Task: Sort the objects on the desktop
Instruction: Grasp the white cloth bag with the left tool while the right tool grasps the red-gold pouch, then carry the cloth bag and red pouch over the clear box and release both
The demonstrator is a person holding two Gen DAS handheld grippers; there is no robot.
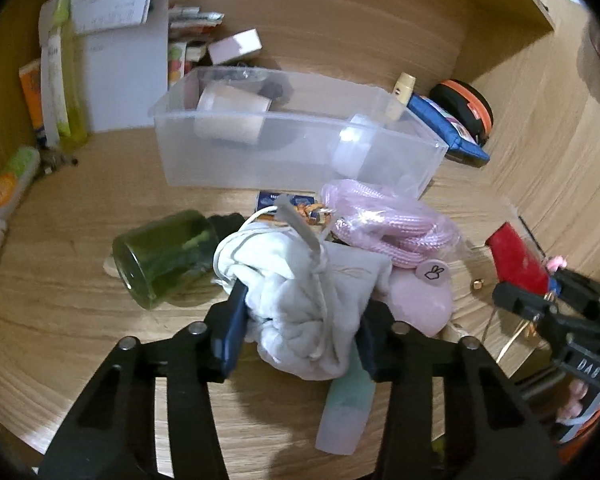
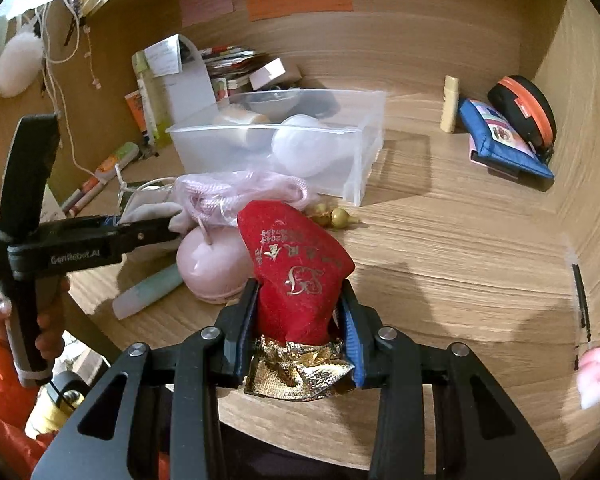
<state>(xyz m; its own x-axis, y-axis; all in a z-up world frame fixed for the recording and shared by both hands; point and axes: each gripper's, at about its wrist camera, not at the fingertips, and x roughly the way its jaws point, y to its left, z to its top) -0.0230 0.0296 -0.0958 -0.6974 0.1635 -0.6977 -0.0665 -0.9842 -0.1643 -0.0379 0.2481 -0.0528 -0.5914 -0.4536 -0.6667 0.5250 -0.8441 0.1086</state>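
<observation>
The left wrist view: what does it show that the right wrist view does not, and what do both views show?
Only the left wrist view shows the green glass jar lying on its side, and the left gripper shut on a crumpled grey cloth pouch.

Only the right wrist view shows the gold trim of the red velvet pouch clamped in the right gripper, small gold gourds, and a hand on the other gripper's handle.

Both show the clear plastic bin, blue zip pouch, and pink cord bag.
</observation>
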